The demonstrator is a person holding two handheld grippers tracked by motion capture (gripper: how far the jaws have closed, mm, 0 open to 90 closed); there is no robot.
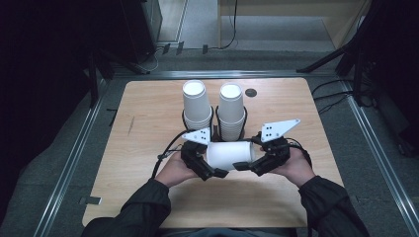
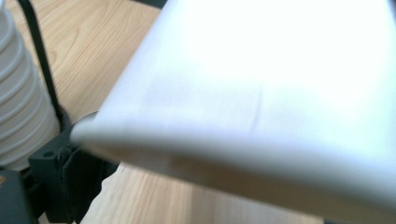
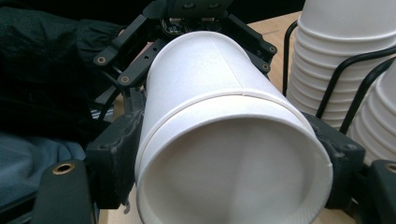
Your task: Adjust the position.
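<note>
Both tools meeting at lower centre of the high view, on one white paper cup (image 1: pixel 230 154) lying sideways above the light wooden table (image 1: pixel 148 113). Left tool (image 1: pixel 210 170) clamped around the narrower base end, its black jaws pressed against the cup wall, as seen in the upper part of the right gripper view. Right tool (image 3: pixel 233 158) pinching the rim end, one jaw on either side of the open mouth. Seemingly two nested cups rather than one, judging by the doubled rim line near the mouth. Behind, toward upper centre, two stacks of white paper cups (image 1: pixel 196 106) standing in a black wire holder (image 1: pixel 215 124).

Likely step: pulling nested cups apart. Best done with a straight pull along the cup's axis, light squeeze only, since thin paper walls buckle easily. Slight twist to break any suction. Worth keeping clear of the stacks just behind.
</note>
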